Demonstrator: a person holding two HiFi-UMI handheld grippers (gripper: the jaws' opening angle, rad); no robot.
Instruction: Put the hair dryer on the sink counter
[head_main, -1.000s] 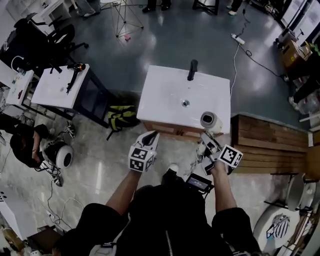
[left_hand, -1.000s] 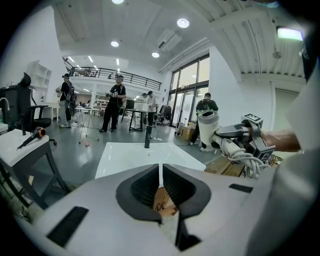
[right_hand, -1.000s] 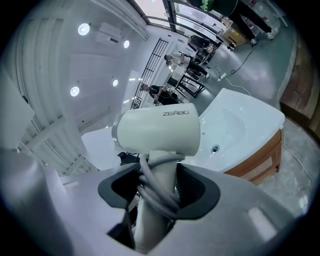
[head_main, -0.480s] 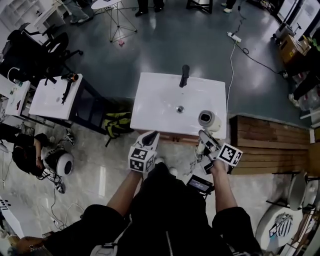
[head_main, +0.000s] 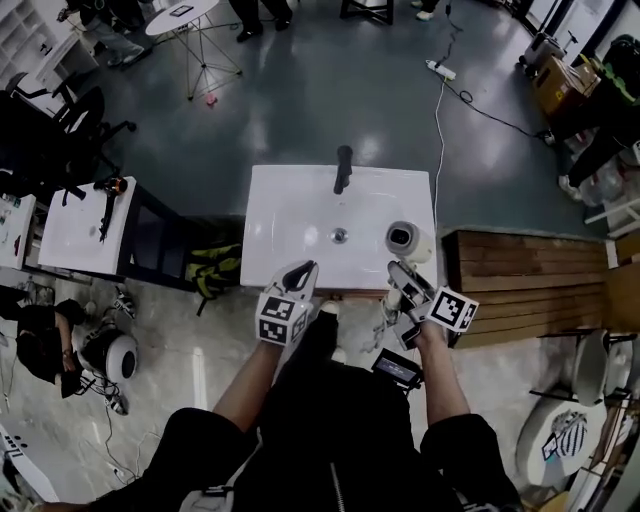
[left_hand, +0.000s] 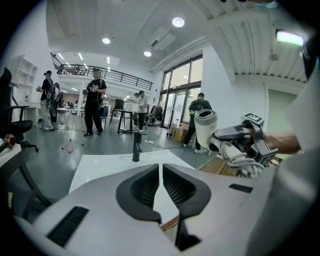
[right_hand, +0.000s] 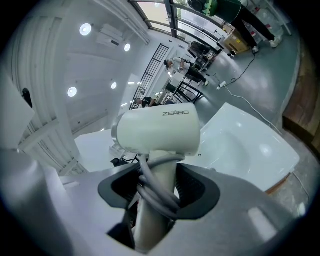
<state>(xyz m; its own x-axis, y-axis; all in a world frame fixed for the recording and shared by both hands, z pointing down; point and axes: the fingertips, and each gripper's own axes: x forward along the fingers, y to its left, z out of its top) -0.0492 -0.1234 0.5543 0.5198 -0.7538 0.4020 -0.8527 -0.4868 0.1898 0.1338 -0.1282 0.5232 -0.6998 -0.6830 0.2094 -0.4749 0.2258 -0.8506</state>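
The right gripper squeezes the handle of the dryer. The cord is wound round the handle, so nothing hangs loose. The dryer is up in the air over the near right corner of the counter, not set down yet. The left gripper is pinched closed on nothing.

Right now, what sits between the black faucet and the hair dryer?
Nothing but bare white sink counter, seen in the head view, between faucet and hair dryer; the drain sits aside.
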